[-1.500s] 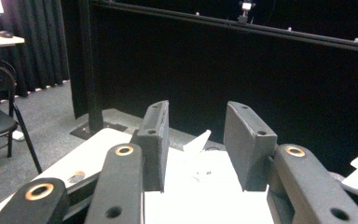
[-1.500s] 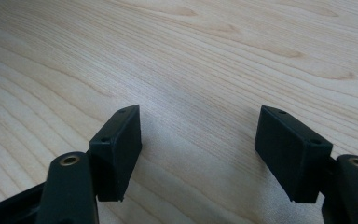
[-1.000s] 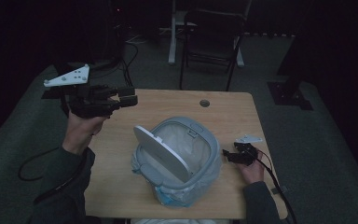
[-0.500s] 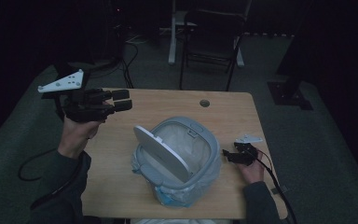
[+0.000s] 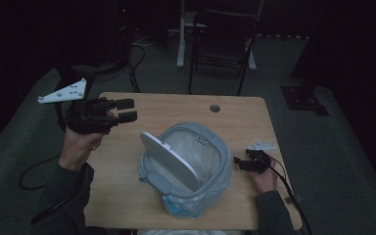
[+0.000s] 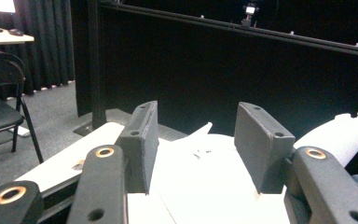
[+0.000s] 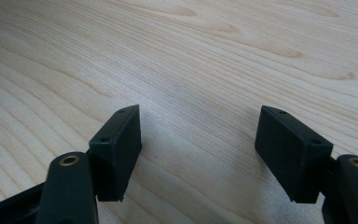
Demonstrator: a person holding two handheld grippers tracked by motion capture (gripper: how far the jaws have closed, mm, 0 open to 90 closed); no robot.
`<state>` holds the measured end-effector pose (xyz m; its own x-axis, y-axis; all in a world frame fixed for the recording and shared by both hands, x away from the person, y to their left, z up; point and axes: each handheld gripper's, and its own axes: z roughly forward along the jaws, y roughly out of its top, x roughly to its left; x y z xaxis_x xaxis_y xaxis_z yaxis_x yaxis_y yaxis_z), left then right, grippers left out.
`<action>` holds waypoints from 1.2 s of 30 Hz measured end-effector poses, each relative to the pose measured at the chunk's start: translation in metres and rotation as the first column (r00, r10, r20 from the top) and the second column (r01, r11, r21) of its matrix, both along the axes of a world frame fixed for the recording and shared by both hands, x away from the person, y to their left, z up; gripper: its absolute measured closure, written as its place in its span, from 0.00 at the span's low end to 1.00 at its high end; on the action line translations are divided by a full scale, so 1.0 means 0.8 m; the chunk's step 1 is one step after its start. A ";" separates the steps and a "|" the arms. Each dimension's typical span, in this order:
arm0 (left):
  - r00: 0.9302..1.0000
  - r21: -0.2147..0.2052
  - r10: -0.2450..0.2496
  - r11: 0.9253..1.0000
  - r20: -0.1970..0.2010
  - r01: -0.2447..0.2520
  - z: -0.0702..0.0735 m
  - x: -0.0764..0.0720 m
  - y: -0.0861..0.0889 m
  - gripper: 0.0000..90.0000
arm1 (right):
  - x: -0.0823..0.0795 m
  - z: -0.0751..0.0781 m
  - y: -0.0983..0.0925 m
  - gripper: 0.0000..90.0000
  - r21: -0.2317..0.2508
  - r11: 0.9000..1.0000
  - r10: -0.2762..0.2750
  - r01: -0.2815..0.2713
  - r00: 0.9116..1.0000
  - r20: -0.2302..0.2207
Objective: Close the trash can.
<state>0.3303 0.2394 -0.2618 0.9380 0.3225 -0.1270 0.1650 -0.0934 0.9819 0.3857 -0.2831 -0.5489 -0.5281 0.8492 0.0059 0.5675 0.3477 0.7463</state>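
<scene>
A small grey waste bin (image 5: 188,169) lined with a pale plastic bag is seen at the lower centre of the high view, standing on the wooden worktop (image 5: 235,117). Its flat lid (image 5: 169,161) is tipped up on the left side of the rim, so that the bag-lined inside is exposed.

The left gripper (image 5: 126,110) is held in the middle left of the high view, above the left edge of the worktop and well apart from the bin, with its fingers pointed toward the right of the frame. Its jaws have just been opening. In the left gripper view the fingers (image 6: 142,144) are seen spread, with nothing gripped between them; pale shapes lie beyond the gap, probably the bin and its lid, though the overexposure makes that hard to confirm.

The right gripper (image 5: 239,163) is seen at the lower right of the high view, low over the worktop just beside the right wall of the bin. In the right gripper view its fingers (image 7: 119,149) are held wide apart over bare wood grain, and nothing is pinched.

A folding chair (image 5: 223,46) is visible on the carpet at the top centre of the high view.
</scene>
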 end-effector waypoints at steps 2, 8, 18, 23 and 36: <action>1.000 0.003 0.000 1.000 0.000 0.000 -0.002 -0.002 0.001 0.56 | 0.000 0.000 0.000 0.34 0.000 1.000 0.000 0.000 1.000 0.000; 1.000 0.013 -0.008 1.000 0.003 0.008 -0.005 -0.011 0.002 0.55 | -0.001 0.000 0.001 0.34 0.000 1.000 -0.002 0.002 1.000 -0.001; 0.999 0.039 -0.042 0.998 0.009 0.042 -0.013 -0.030 0.003 0.59 | -0.001 0.000 0.001 0.34 0.000 1.000 -0.001 0.001 1.000 -0.001; 0.998 0.057 -0.062 0.996 0.007 0.062 -0.017 -0.039 0.001 0.67 | -0.001 0.000 0.001 0.34 0.001 1.000 -0.002 0.002 1.000 -0.002; 0.989 0.103 -0.150 0.984 0.014 0.148 -0.030 -0.051 -0.010 1.00 | -0.001 0.000 0.001 0.34 0.001 1.000 -0.002 0.002 1.000 -0.001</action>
